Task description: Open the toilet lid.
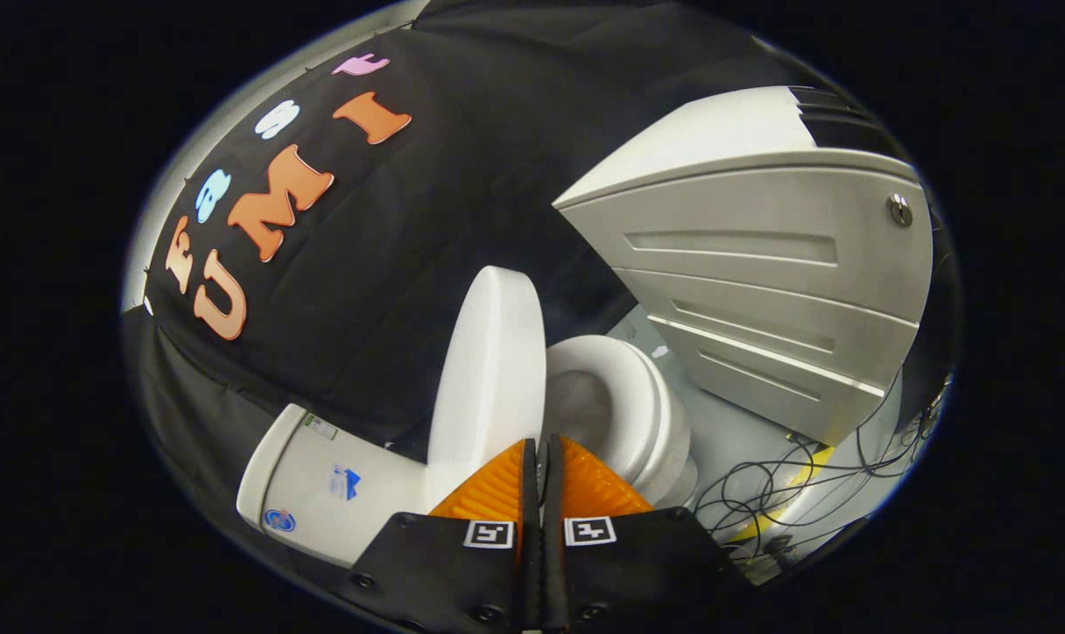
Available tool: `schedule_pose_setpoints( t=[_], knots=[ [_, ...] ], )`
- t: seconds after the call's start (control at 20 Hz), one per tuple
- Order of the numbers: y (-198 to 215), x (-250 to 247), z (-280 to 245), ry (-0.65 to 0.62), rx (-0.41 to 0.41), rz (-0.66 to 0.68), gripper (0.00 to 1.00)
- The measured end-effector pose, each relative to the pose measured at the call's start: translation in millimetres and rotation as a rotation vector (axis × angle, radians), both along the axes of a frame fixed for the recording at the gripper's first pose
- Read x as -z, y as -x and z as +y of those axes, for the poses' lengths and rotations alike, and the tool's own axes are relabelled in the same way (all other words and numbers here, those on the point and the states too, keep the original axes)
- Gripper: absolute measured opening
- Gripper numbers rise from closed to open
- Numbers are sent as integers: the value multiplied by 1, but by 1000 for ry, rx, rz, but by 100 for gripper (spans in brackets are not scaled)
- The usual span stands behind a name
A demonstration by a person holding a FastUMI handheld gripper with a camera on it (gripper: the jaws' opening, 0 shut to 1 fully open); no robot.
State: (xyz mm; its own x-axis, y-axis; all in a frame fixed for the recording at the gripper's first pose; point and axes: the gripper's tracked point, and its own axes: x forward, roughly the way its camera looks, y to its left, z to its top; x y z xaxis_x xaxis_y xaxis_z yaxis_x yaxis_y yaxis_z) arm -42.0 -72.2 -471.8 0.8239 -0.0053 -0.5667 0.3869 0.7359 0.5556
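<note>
The view is rolled sideways. A white toilet lid stands raised, its edge turned toward me, just ahead of the fingers. Beside it lies the white seat ring over the bowl. The white tank sits on the lid's other side, against the black cloth. My gripper is shut, its two orange fingers pressed together with nothing between them. The fingertips sit close to the lid's near edge; I cannot tell if they touch it.
A light grey drawer cabinet with a round lock stands beyond the toilet. Black cables and a yellow strip lie on the pale floor between cabinet and bowl. Black cloth hangs behind the tank.
</note>
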Motion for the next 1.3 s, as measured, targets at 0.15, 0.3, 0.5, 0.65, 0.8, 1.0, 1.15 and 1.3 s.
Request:
schedule_pose_setpoints(
  t=[0.15, 0.3, 0.5, 0.65, 0.8, 1.0, 1.15, 1.3],
  knots=[
    [-19, -36, 30, 88, -41, -73, 7],
    [-24, -51, 46, 246, -78, -64, 7],
    [-22, -60, 58, 260, -69, -80, 7],
    [-25, -74, 74, 279, -90, -110, 7],
    [-28, -91, 98, 361, -135, -128, 7],
    [-31, -110, 133, 449, -184, -163, 7],
    [-33, -120, 161, 482, -235, -192, 7],
    [-34, -131, 188, 523, -280, -220, 7]
  ],
)
